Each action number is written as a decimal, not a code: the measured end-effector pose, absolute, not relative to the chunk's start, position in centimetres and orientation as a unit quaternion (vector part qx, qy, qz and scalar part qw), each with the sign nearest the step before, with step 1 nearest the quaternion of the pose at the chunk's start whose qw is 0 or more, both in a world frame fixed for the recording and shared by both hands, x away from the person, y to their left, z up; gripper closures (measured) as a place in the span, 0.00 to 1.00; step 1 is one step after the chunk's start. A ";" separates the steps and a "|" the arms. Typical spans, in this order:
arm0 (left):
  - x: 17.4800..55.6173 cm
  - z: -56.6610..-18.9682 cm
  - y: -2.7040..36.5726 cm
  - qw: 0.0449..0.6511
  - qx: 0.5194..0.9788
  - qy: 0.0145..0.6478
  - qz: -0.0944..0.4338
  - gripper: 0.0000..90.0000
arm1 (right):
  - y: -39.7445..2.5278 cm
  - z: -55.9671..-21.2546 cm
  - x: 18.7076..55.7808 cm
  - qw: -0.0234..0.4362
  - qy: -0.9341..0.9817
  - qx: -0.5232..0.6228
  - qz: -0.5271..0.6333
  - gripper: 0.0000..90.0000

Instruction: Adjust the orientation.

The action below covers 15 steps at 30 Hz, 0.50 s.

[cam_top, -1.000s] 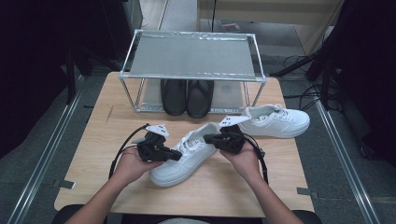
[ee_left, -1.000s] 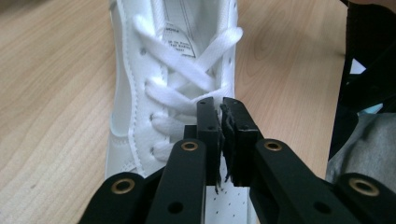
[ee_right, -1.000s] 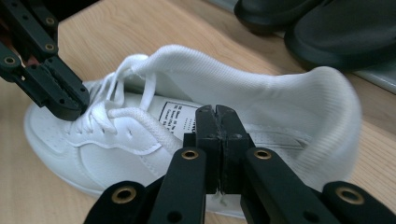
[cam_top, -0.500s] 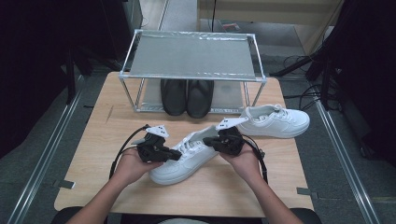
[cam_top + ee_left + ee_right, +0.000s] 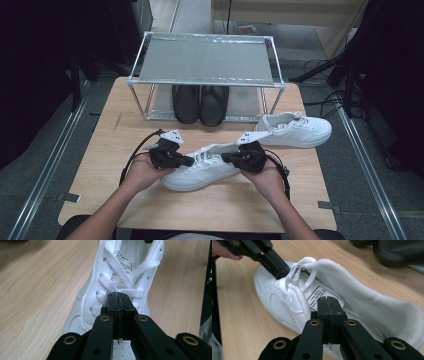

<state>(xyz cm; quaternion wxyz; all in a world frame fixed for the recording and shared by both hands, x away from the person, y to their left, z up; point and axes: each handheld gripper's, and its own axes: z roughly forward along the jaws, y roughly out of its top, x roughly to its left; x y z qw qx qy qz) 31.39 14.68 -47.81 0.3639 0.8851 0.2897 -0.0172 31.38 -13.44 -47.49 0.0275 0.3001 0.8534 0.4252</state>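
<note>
Near shoe (image 5: 200, 170) on the table (image 5: 100, 150) before the rack (image 5: 205, 65): left gripper (image 5: 119, 298) pinched shut on a lace (image 5: 130, 293), right gripper (image 5: 329, 302) closed at the tongue (image 5: 322, 293); judged best to pull lace slack gently while steadying the tongue.

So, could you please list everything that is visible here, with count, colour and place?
near sneaker: one, white, front middle of the table, between both grippers
far sneaker: one, white, right of the table, beside the rack
dark shoes: two, black, side by side under the rack
rack: one, metal with grey shelf, back of the table
table: one, light wood
left gripper: one, black, jaws together at the laces
right gripper: one, black, jaws together at the tongue
hands: two, holding the grippers
</note>
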 end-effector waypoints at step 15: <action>33.3 -47.8 14.5 0.369 0.882 0.293 -0.017 1.00 | -12.7 -47.1 28.5 0.018 0.865 0.278 0.418 1.00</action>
